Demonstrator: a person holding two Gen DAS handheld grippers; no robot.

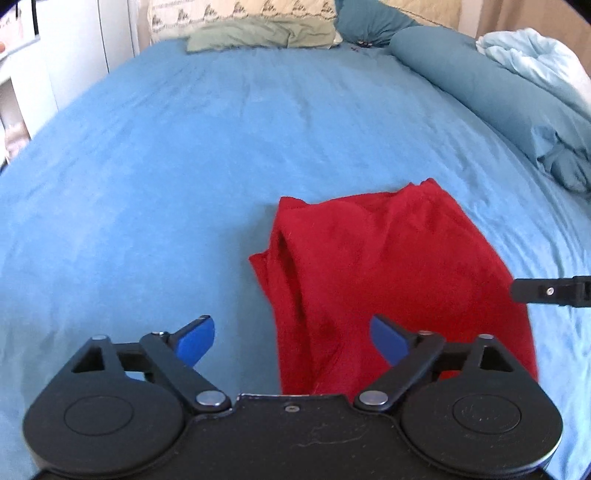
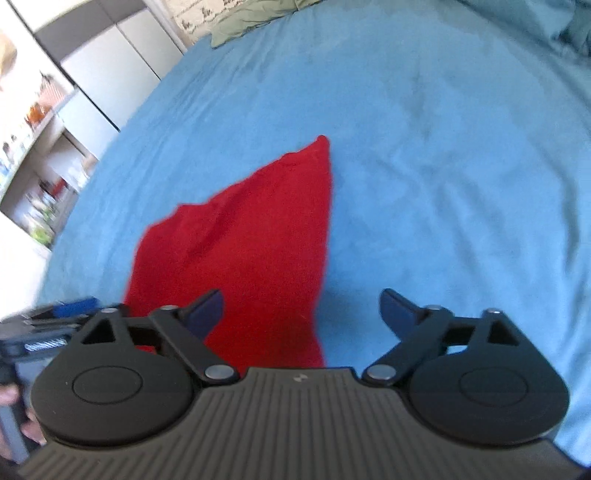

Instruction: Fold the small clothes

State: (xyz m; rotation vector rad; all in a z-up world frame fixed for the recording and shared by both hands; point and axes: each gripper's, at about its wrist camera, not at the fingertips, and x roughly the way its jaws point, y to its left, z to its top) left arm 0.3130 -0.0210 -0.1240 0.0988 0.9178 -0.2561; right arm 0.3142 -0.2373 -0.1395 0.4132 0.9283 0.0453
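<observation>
On the blue bedsheet (image 1: 184,166), near its front edge: one red garment (image 1: 388,266), small, loosely folded, with a raised crease along its left side and a pointed corner at the far end (the point shows clearest in the right wrist view). Left gripper (image 1: 291,341): fingers spread wide, nothing between them, hanging above the garment's near left portion; its blue pads (image 1: 195,338) are clear of the cloth. Right gripper (image 2: 301,319): likewise spread and empty, positioned over the garment's right edge, its left finger above red cloth and its right finger above bare sheet. At the head of the bed: a patterned cream pillow (image 1: 240,14) with a green cloth (image 1: 258,37) in front of it. Along the right side: a teal bolster (image 1: 480,99) and a pale blue bundle of bedding (image 1: 535,55). Left of the bed: white cupboards (image 2: 110,74) and shelving (contents blurred).
</observation>
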